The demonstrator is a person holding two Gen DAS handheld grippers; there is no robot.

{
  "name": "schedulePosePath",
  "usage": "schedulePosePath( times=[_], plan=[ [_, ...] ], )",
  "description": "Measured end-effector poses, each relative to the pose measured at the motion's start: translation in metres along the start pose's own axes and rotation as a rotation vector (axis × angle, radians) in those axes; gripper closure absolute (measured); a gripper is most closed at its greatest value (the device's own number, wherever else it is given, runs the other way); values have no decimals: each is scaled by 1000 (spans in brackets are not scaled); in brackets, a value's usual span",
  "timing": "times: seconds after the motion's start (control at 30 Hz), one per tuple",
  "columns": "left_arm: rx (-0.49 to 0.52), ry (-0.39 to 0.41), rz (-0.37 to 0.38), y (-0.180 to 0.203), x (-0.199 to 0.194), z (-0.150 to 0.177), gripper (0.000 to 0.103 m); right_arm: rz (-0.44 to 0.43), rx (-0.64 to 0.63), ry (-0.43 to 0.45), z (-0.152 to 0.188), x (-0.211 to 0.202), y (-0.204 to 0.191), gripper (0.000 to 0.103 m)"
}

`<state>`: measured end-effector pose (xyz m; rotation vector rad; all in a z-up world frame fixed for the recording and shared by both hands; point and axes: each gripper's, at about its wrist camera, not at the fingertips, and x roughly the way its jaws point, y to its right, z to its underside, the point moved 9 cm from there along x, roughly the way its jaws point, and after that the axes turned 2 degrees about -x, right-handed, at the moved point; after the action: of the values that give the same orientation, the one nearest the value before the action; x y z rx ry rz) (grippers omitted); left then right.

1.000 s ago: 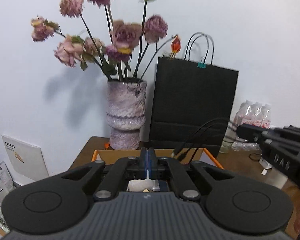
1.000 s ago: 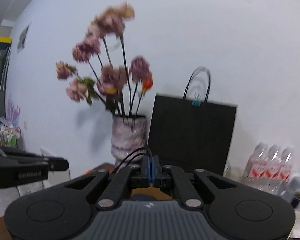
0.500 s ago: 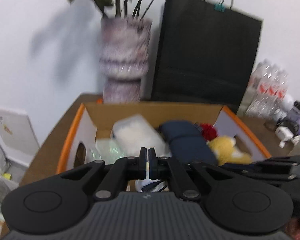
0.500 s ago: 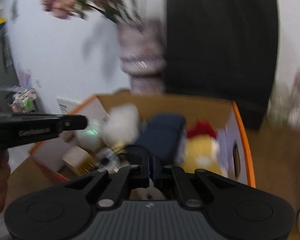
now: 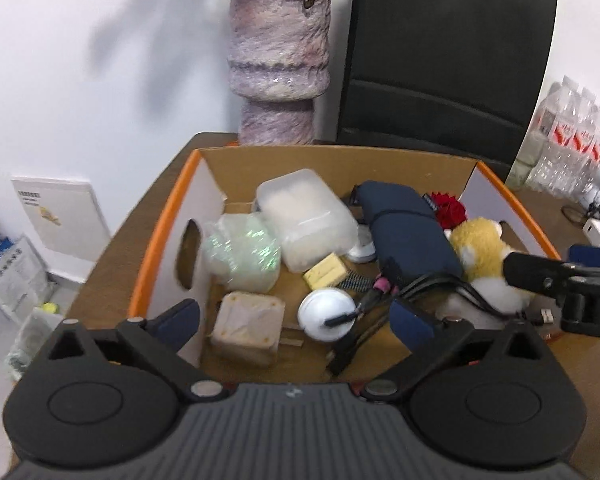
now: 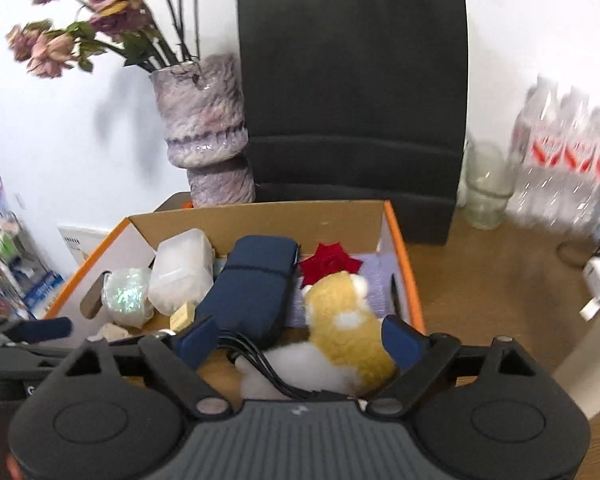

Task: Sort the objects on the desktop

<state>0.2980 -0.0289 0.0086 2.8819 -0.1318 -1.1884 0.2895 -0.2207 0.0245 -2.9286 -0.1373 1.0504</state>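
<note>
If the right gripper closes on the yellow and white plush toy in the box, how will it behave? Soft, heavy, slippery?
The plush toy looks fluffy, so it will probably squash between the fingers rather than resist. It is likely light for its size. Its fuzzy surface should grip well. Black cables lie against it and might drag along.

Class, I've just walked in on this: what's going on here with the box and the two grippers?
A person holds two grippers over a cardboard box full of odds and ends. Neither holds anything. The left gripper is open above a beige cube and a white round lid. The right gripper is open around a yellow plush toy, beside a navy pouch. Nothing has been lifted out yet.
</note>
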Motion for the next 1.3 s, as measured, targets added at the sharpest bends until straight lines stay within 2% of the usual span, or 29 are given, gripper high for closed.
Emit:
schedulePosePath(
  times=[0.17,0.47,0.63,0.77,1.0,1.17,1.23,1.3],
  plan=[
    [26,-29,7,1,-26,15,0,71,-55,-4,6,-27,-1,8],
    [-4,14,12,0,-81,44,0,17,-51,15,42,-70,-13,4],
    [-17,45,34,1,-105,71,0,-27,-15,25,77,-91,-16,3],
    [-21,53,31,0,-113,103,0,-18,-2,24,108,-99,-15,3],
    [-8,13,63,-6,-113,165,0,-30,38,7,165,-103,-15,3],
    [-38,13,21,-20,-111,195,0,10,-3,-46,199,-97,-21,3],
    [-19,46,-4,-23,-115,200,0,45,-39,-36,205,-99,-26,2],
    [-7,46,-12,-25,-118,205,0,50,-53,-30,209,-102,-30,0]
  ],
)
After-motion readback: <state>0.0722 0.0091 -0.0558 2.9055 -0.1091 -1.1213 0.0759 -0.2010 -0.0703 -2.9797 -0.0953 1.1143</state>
